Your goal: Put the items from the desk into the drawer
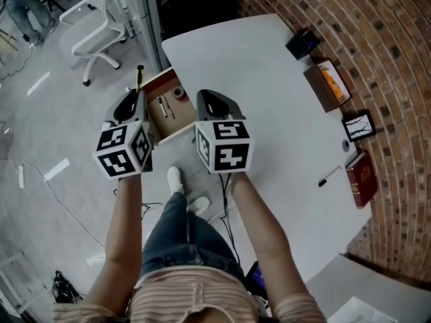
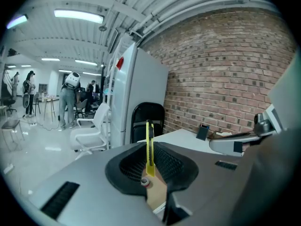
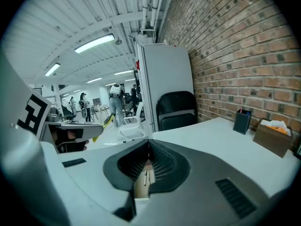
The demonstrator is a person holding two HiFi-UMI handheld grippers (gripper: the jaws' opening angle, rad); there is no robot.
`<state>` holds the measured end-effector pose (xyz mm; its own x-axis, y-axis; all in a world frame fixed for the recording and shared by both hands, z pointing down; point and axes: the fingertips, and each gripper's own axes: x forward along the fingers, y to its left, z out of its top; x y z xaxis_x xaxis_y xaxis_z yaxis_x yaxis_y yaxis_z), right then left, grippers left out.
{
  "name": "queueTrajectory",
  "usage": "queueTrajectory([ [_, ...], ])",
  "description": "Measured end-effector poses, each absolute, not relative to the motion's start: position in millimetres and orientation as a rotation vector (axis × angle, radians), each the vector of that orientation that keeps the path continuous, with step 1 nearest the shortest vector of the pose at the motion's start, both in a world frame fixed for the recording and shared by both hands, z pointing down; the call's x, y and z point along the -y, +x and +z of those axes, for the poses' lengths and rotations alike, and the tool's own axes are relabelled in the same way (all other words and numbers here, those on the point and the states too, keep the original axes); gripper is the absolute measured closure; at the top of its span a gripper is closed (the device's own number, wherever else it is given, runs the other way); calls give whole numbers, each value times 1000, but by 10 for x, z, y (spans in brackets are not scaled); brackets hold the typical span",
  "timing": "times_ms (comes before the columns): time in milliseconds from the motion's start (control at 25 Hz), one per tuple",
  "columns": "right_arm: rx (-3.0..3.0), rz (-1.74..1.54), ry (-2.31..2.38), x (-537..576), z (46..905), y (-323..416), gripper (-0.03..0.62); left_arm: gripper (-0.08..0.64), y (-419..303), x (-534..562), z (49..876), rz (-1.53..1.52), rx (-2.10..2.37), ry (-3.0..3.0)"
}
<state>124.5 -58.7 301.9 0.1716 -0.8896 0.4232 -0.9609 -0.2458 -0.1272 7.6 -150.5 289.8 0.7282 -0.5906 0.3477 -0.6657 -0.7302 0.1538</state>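
**Yellow knife held at the drawer's rim**

Left claw (image 1: 133, 102): narrow, pads clamped on a yellow utility knife (image 2: 150, 149). The knife stands upright, its tip above the jaw line. In the head view it sits at the left rim of the open drawer (image 1: 172, 120), over the line where drawer meets floor.

Right claw (image 3: 149, 147): jaws closed together, nothing between them. It hangs over the drawer's right side, by the counter's edge.

The drawer juts out from the near-left edge of the white counter (image 1: 269, 113). Its wooden bottom carries a tape roll (image 1: 178, 93) at the far end and slim pen-like pieces (image 1: 163, 106) mid-floor. Bare wood shows toward the front wall.

Counter edges: the far side runs along a brick wall (image 1: 397, 79). Ranged near that wall are a black pen holder (image 1: 303, 44), a brown box (image 1: 328, 83), a framed picture (image 1: 358, 125) and a red book (image 1: 361, 178). A pen (image 1: 330, 175) lies just inside the book, apart from it. A wide stretch of white top lies between this row and the claws.

Left of the drawer is open grey floor (image 1: 47, 133). A white office chair (image 1: 94, 32) stands well apart, beyond the drawer's far corner.
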Motion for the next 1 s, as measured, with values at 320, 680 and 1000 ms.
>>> queueTrajectory([
  [320,1841,640,2171,978,3225,1044,575,509,-186,1794,3384,461,1035,2534],
  [680,1847,685,2070,1398,3533,973,575,509,-197,2059,3963,515,1042,2384],
  [1000,1847,716,1968,1722,3821,923,575,509,-162,2212,4408,521,1040,2250],
])
